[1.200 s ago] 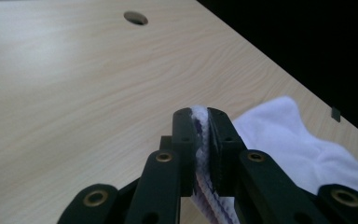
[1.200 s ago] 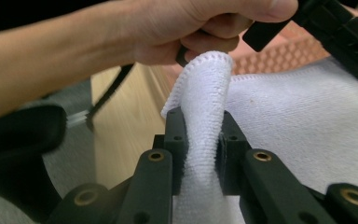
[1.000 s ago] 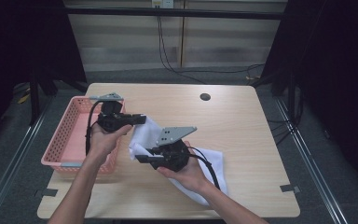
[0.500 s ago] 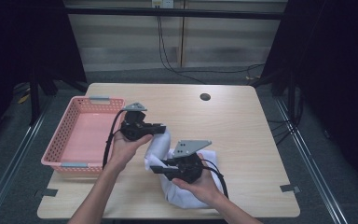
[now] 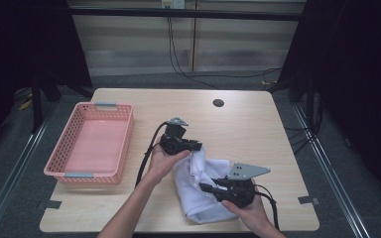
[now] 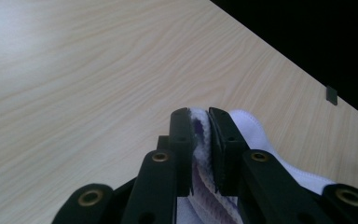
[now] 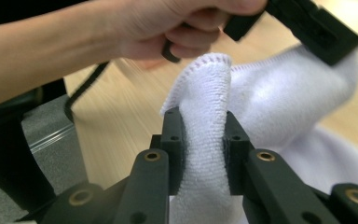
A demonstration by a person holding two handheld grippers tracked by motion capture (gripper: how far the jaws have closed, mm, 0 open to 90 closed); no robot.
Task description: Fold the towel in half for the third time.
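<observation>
A white terry towel (image 5: 198, 186) lies bunched on the wooden table (image 5: 258, 129), right of centre near the front edge. My left gripper (image 5: 196, 147) is at the towel's far end, shut on a stitched edge of it. In the left gripper view the towel (image 6: 256, 135) is pinched at that gripper's (image 6: 199, 114) tips. My right gripper (image 5: 204, 188) is at the near end, pointing left. In the right gripper view that gripper (image 7: 203, 122) clamps an upright fold of towel (image 7: 279, 102). Its jaws have just been opening slightly, with the fold still pressed between them.
A pink plastic basket (image 5: 89, 144) stands on the table's left side. A dark round hole (image 5: 218, 103) sits near the far edge. Small tape marks (image 5: 307, 200) lie near the front corners. Beyond the table edges is dark floor.
Both hands have carried the towel away from the basket, rightward and toward the near edge, and lower. The towel now rests bunched on the table.
</observation>
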